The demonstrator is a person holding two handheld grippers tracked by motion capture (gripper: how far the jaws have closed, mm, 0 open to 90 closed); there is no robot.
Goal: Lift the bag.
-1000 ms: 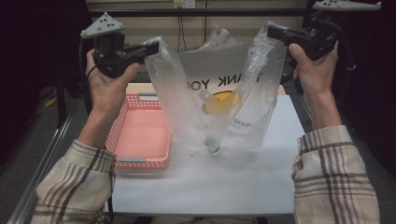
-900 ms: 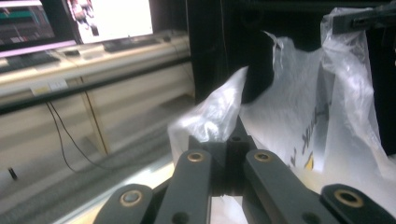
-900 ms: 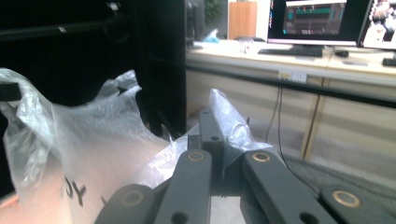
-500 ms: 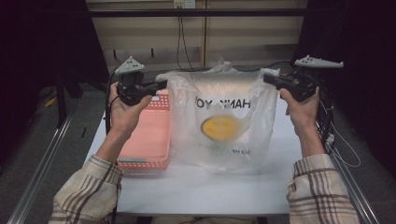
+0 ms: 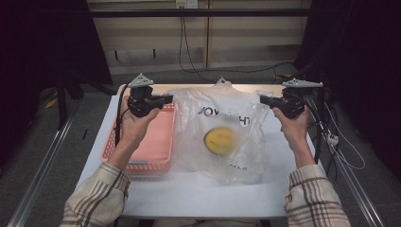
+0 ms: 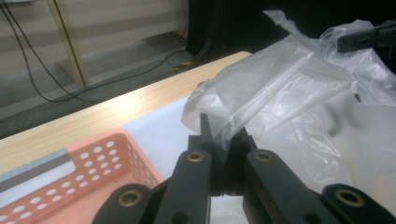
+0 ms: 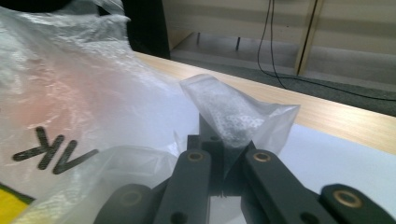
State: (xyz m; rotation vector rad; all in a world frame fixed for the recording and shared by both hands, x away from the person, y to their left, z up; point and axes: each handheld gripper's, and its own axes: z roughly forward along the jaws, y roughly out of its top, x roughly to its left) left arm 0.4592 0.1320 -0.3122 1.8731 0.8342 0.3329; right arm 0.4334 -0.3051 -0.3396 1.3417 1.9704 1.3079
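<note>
1. Above the bench [image 5: 156,196] in the high view, both forearms in plaid sleeves come in from the bottom edge and rise toward the middle; each hand grips its tool with the tongs pointing inward at the other.
2. The left tongs [image 5: 166,99] are clamped on the left upper corner of a clear plastic bag [image 5: 222,135], and the right tongs [image 5: 263,100] are clamped on its right upper corner.
3. The bag lies spread over the white bench top with its mouth edge stretched between the two tools. Its long axis runs from the far side toward the person. Dark print sits below the mouth, and a round yellow patch [image 5: 219,140] shows near the bag's middle.
4. A pink perforated basket [image 5: 146,151] sits just left of the bag, under the left hand. The bench has a light wooden far edge; beyond it are a grey floor, trailing cables and a pale wall, with dark surroundings on both sides.
5. In the left gripper view, the black jaws are closed tight on a bunched fold of the bag [image 6: 280,88]. The basket [image 6: 79,172] lies low on the left, and the right tongs [image 6: 369,37] show at the upper right, in the plastic.
6. In the right gripper view, the jaws are likewise pressed shut on a crumpled corner of the bag [image 7: 233,112]. The film spreads off to the left, carrying black letters [image 7: 51,151] and a sliver of yellow at the bottom corner.
</note>
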